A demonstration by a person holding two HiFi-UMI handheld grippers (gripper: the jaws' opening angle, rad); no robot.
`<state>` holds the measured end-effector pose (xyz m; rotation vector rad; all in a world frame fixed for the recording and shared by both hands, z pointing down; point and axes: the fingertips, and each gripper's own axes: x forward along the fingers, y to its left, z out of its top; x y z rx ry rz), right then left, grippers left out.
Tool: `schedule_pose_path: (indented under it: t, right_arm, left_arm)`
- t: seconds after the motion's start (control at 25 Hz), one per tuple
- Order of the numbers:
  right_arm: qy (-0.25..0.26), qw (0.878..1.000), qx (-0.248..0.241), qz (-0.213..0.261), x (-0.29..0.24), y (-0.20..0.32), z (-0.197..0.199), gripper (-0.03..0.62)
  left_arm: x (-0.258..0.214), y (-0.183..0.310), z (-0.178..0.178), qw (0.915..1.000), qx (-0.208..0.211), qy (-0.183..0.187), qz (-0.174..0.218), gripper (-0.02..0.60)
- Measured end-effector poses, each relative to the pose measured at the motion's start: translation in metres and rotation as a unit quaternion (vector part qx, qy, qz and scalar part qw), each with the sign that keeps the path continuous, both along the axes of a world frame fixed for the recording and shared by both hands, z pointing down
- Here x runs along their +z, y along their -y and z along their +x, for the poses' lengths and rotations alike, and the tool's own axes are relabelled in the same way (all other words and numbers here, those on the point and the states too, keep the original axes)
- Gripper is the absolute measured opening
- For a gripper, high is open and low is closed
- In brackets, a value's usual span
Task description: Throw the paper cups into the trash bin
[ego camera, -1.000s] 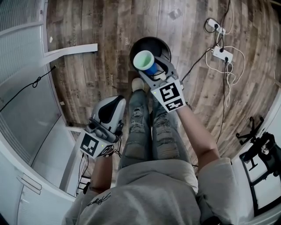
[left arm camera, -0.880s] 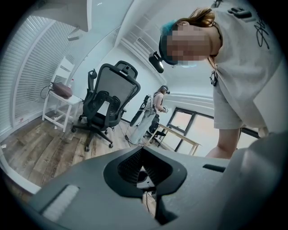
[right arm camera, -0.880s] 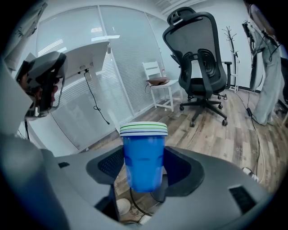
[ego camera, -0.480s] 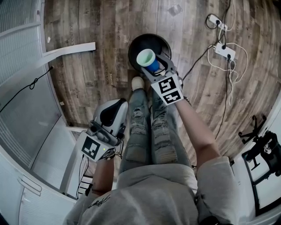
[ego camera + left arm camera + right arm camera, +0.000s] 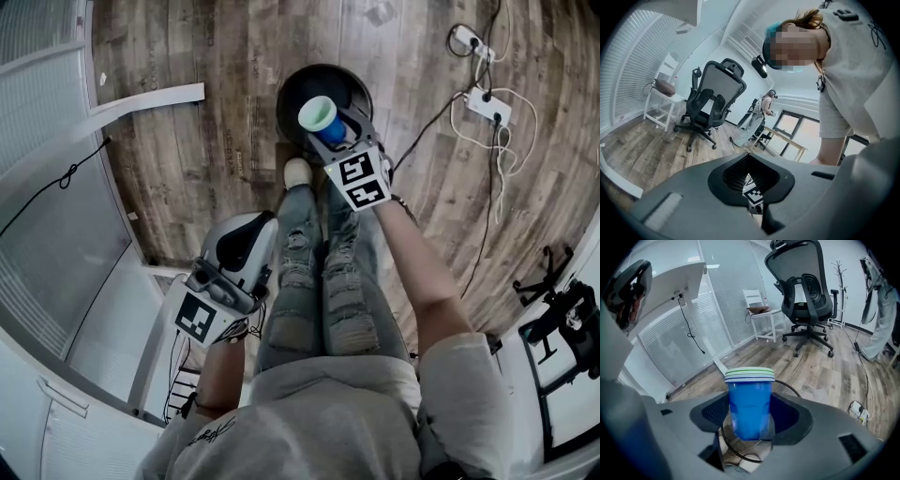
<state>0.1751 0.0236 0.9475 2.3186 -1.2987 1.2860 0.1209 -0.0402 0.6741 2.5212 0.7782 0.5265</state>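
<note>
Standing over the bin [image 5: 292, 94], the person holds the right gripper [image 5: 334, 139] out at twelve o'clock, its jaws clamped on the sides of a nested stack of blue cups [image 5: 317, 116]. The cups sit upright, mouth up, pale green inside, straight above the bin's dark opening. From the right gripper's own view, the wire rim of the bin shows below and behind the stack. One shoe [image 5: 296, 172] rests just beside the bin at its six o'clock edge. The left gripper [image 5: 255, 230] hangs low at seven o'clock beside the person's left thigh, its jaws drawn together to a thin slit with nothing between them. A power strip [image 5: 489, 106] with white cables lies on the wood floor at two o'clock, well apart from the bin.
</note>
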Motion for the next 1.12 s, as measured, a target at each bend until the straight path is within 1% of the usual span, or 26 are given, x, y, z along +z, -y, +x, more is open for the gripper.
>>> schedule_pose_path:
  t: [0.2, 0.48, 1.12]
  right_arm:
    - [0.008, 1.000, 0.005, -0.009, 0.019, 0.000, -0.002, 0.281]
    - [0.017, 0.999, 0.026, -0.031, 0.048, -0.004, -0.002, 0.281]
    - [0.029, 0.997, 0.017, -0.072, 0.088, -0.010, -0.001, 0.281]
  left_arm:
    - [0.005, 0.005, -0.002, 0.9999, -0.008, 0.007, -0.005, 0.003]
    - [0.019, 0.008, -0.010, 0.9998, -0.003, 0.017, -0.004, 0.003]
    - [0.031, 0.013, -0.014, 0.9998, -0.006, 0.020, -0.005, 0.003]
